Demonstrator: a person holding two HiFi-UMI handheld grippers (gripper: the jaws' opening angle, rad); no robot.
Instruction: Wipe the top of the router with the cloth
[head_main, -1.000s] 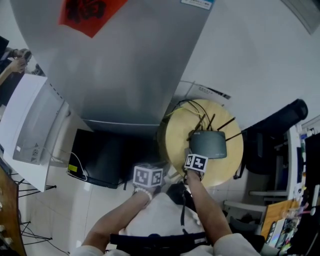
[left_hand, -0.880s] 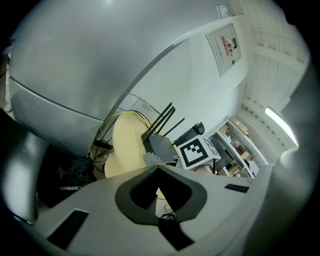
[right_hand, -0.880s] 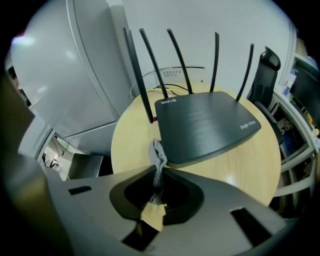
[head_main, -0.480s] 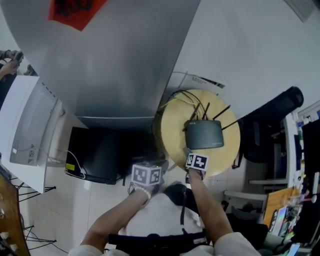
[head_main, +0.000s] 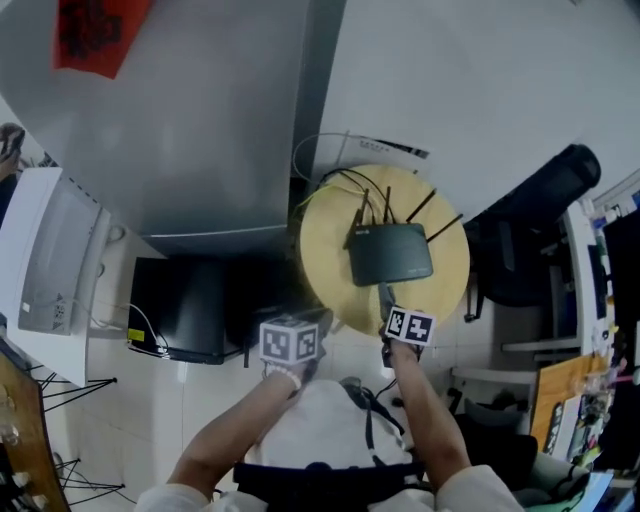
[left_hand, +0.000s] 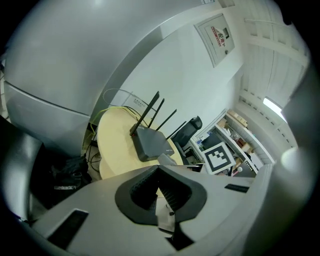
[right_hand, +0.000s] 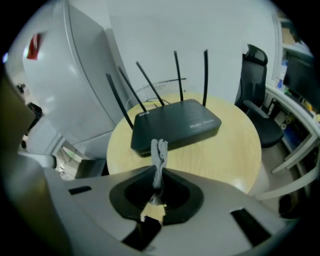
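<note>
- Router (right_hand: 175, 125), dark and flat, sits on a round pale-wood table (right_hand: 235, 150), a little behind the middle, with its four thin antennas (right_hand: 176, 75) standing up along the back edge.
- Cables (head_main: 340, 185) loop off the far side of the table behind it.
- The right gripper (right_hand: 159, 172) hangs over the near edge of the table, its jaws pinched together on a grey cloth (right_hand: 160, 155).
- The cloth sticks out in front of the jaws as a narrow bunched strip pointing at the router's near edge. It's not on the top, and I can't tell whether the tip touches the front.
- The left gripper (left_hand: 158, 175) is held off to the left of the table, close to the person's body. Its jaws are closed together with nothing between them.
- A black office chair (head_main: 530, 250) stands just right of the table, and a big grey curved cabinet (head_main: 200, 120) rises on the left.
</note>
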